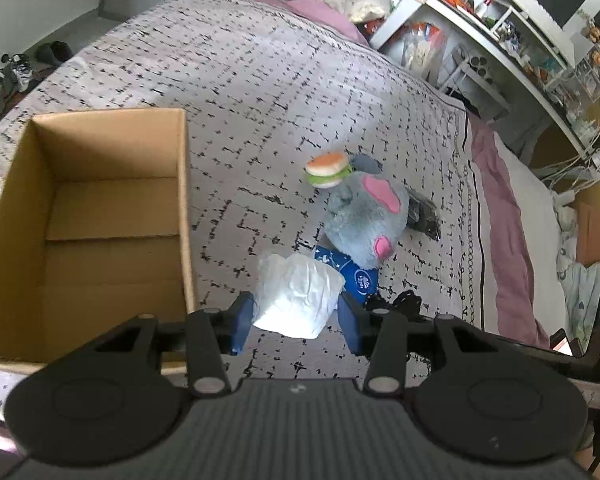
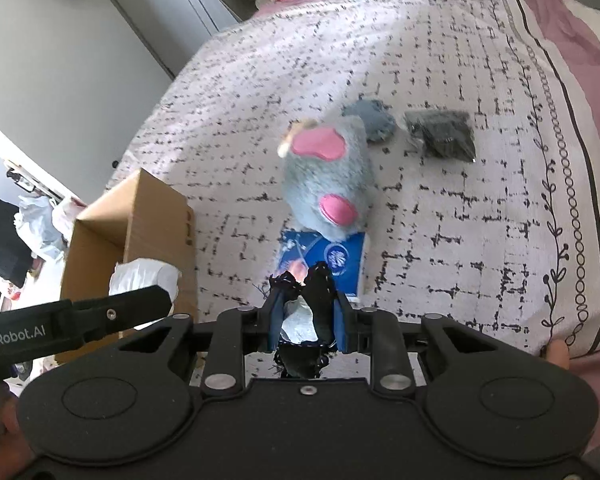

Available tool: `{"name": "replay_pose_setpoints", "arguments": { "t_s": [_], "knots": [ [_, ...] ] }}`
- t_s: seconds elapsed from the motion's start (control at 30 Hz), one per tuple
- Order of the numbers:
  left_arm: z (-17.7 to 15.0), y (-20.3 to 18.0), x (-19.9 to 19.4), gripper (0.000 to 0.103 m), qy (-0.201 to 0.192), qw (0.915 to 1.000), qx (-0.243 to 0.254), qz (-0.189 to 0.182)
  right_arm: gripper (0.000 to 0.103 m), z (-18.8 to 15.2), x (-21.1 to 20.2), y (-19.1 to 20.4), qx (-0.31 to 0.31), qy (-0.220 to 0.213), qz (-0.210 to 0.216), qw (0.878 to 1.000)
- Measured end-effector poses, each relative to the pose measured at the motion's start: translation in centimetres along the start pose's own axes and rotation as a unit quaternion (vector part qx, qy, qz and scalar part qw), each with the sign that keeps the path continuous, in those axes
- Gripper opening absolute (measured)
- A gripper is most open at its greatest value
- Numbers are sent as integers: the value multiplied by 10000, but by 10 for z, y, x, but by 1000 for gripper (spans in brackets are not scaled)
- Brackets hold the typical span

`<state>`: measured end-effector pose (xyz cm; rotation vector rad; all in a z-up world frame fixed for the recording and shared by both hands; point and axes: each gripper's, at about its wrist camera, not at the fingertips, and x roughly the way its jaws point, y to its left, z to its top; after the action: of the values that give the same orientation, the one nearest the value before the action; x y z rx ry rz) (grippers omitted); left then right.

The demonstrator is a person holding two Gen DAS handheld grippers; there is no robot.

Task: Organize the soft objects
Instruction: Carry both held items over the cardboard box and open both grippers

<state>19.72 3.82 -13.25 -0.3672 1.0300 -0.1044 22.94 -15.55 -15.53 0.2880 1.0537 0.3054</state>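
Observation:
My left gripper (image 1: 296,314) is shut on a white soft packet (image 1: 298,294), held above the bed just right of an open cardboard box (image 1: 88,216). The packet and left gripper also show in the right wrist view (image 2: 144,280) beside the box (image 2: 156,216). My right gripper (image 2: 308,320) is shut on a black shiny bag (image 2: 316,292) with a white patch. A grey plush mouse (image 1: 362,216) with pink ears lies on the bed, a toy burger (image 1: 327,170) at its far side. It rests on a blue packet (image 1: 356,276), which also shows in the right wrist view (image 2: 332,260).
A black packet (image 2: 440,136) lies right of the plush (image 2: 328,184) on the patterned bedspread (image 1: 240,80). Cluttered white shelves (image 1: 500,40) stand beyond the bed's right side. Shoes (image 1: 16,76) lie on the floor at far left.

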Motion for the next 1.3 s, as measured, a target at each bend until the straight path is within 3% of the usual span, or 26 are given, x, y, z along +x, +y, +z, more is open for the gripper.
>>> {"name": "replay_pose_setpoints", "arguments": {
  "t_s": [0.27,0.63,1.3],
  "knots": [
    [3,19,-24,45,-173,9996,-176,127,25,7,-18,29,-181,-325,136,9992],
    [8,56,-42,45,-365,9976,-472,341,26,19,-18,71,-263,-423,413,9979],
    [-1,128,-45,46,-274,9917,-947,828,26,9,24,134,-363,65,939,9949]
  ]
}}
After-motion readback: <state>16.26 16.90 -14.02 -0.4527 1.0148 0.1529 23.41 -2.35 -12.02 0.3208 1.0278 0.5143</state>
